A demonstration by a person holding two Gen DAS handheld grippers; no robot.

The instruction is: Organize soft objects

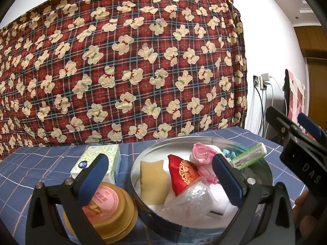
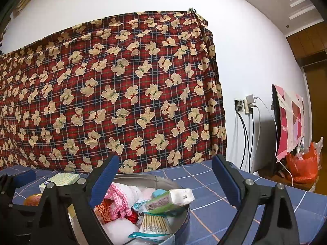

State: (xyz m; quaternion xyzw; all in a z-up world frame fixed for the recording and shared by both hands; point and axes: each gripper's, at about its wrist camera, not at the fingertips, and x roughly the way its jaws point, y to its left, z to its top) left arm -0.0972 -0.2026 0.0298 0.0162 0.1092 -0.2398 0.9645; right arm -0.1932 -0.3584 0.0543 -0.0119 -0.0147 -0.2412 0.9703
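Observation:
A round metal tin (image 1: 184,139) stands on the blue checked tablecloth. In it lie a yellow sponge (image 1: 152,180), a red embroidered pouch (image 1: 184,173), a pink knitted cloth (image 1: 202,155), bubble wrap (image 1: 192,202) and a green-and-white tissue pack (image 1: 250,156). My left gripper (image 1: 161,177) hovers open over the tin's near side, gripping nothing. My right gripper (image 2: 165,180) stands wide open above the tin (image 2: 143,177); the tissue pack (image 2: 169,200) rests below its fingers, untouched, on top of the pile beside a pack of cotton swabs (image 2: 155,224).
A tissue box (image 1: 100,159) and a gold-lidded jar (image 1: 108,204) sit left of the tin. A red plaid bear-print cloth (image 1: 132,61) hangs behind the table. Past the table's right edge are a wall socket with cables (image 2: 247,106) and an orange bag (image 2: 302,167).

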